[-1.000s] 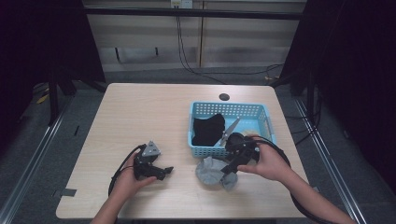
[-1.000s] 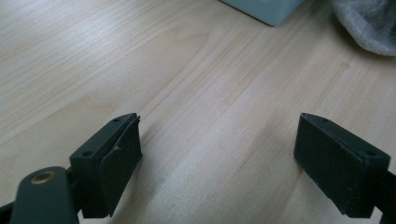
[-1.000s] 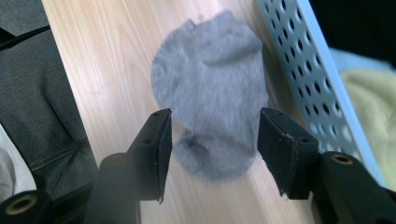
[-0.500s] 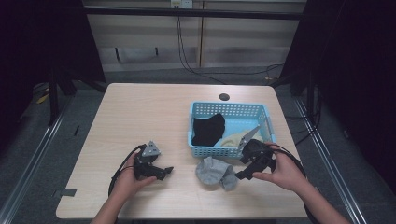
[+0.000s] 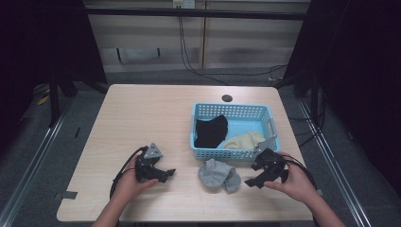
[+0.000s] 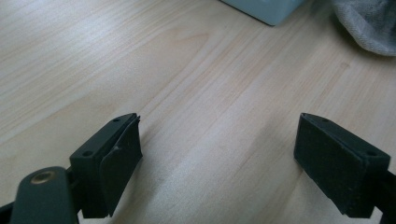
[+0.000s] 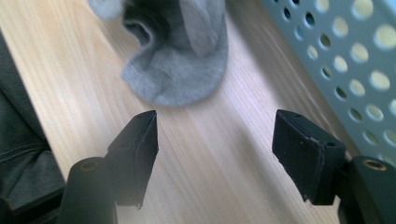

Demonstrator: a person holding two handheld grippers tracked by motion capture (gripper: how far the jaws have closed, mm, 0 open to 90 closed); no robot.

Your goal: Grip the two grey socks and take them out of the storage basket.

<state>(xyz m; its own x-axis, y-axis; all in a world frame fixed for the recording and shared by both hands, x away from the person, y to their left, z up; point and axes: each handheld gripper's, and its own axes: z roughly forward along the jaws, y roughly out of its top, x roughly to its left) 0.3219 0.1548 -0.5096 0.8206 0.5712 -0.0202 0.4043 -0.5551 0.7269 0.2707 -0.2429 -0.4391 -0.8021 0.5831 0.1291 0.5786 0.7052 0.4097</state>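
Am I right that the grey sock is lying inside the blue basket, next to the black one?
Not quite: the grey sock lies on the table, just in front of the blue basket. The high view shows it. The black sock is indeed inside.

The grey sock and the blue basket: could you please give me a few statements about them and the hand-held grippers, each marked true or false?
1. The grey sock lies on the table in front of the blue basket. True.
2. The right hand-held gripper is clamped on the grey sock. False: its jaws, which have just been opening, hold nothing.
3. The basket holds a black garment and a cream one. True.
4. The left hand-held gripper holds a sock. False: it is open over bare table.
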